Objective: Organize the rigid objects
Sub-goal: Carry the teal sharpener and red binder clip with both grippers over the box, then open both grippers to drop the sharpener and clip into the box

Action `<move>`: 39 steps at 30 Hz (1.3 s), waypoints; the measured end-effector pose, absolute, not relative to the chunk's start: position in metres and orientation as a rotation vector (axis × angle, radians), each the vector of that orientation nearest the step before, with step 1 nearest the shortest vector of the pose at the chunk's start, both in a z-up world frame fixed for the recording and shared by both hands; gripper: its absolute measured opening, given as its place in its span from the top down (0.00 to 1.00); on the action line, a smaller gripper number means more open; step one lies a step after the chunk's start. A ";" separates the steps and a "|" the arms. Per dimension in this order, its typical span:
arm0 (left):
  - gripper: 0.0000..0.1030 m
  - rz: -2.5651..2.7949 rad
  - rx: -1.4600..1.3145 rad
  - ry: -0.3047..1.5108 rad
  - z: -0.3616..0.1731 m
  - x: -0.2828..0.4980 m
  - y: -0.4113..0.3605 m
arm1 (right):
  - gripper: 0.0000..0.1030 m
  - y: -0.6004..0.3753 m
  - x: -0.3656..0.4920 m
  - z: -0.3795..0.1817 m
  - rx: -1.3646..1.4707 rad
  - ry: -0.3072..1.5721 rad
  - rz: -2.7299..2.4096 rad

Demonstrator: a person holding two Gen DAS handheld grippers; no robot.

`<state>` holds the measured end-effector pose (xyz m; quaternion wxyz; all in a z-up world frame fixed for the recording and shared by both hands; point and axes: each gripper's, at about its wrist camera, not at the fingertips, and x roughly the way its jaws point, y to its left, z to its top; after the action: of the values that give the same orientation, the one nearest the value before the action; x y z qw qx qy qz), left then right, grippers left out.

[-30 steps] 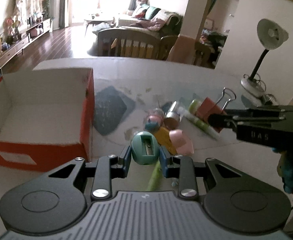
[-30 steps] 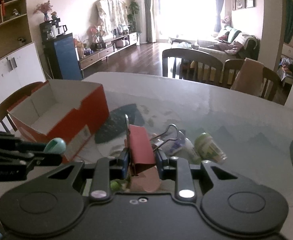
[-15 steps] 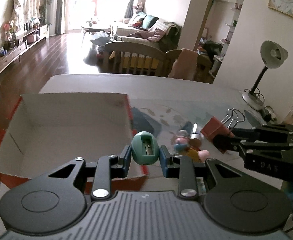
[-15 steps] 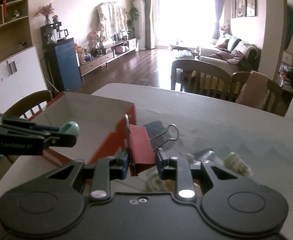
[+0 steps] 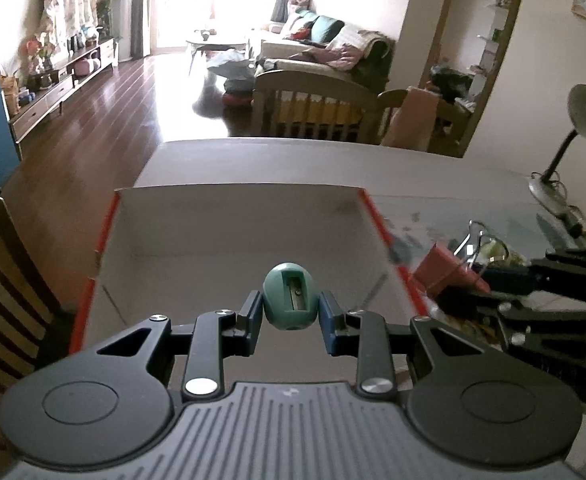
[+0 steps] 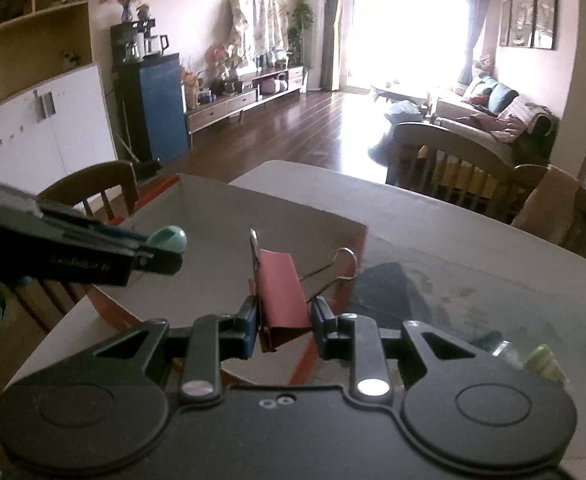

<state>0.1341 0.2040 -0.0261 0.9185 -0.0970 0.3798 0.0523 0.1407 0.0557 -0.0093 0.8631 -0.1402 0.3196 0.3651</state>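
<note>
My left gripper [image 5: 290,314] is shut on a teal egg-shaped pencil sharpener [image 5: 289,300] and hangs over the inside of the orange cardboard box [image 5: 105,216]. In the right wrist view the same sharpener [image 6: 169,239] shows at the tip of the left gripper [image 6: 161,250]. My right gripper [image 6: 285,322] is shut on a red binder clip [image 6: 279,290], held above the box's right wall [image 6: 349,276]. From the left wrist view that clip [image 5: 439,268] sits just right of the box wall, with the right gripper [image 5: 465,288] behind it.
Small stationery items [image 6: 541,360] lie on the glass-topped table [image 6: 473,272] to the right of the box. A desk lamp [image 5: 577,136] stands at the table's far right. Wooden chairs [image 6: 93,188] stand at the left and far sides.
Both grippers have moved left with their loads, from above the pile of items to the box. The sharpener is now over the box floor and the clip over its right wall.
</note>
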 end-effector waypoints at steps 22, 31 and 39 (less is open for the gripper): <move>0.71 0.137 -0.092 1.040 -0.097 0.195 0.269 | 0.74 0.159 0.165 -0.084 -0.499 0.855 0.798; 0.71 0.114 -0.072 1.156 -0.126 0.203 0.268 | 0.74 0.166 0.179 -0.099 -0.515 0.992 0.781; 0.71 0.089 -0.042 1.287 -0.138 0.208 0.264 | 0.70 0.174 0.182 -0.105 -0.523 1.050 0.742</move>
<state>0.2079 0.2641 -0.1383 0.7988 -0.0194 0.5999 0.0412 0.1816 0.1739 -0.1047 0.7687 -0.2410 0.4837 0.3422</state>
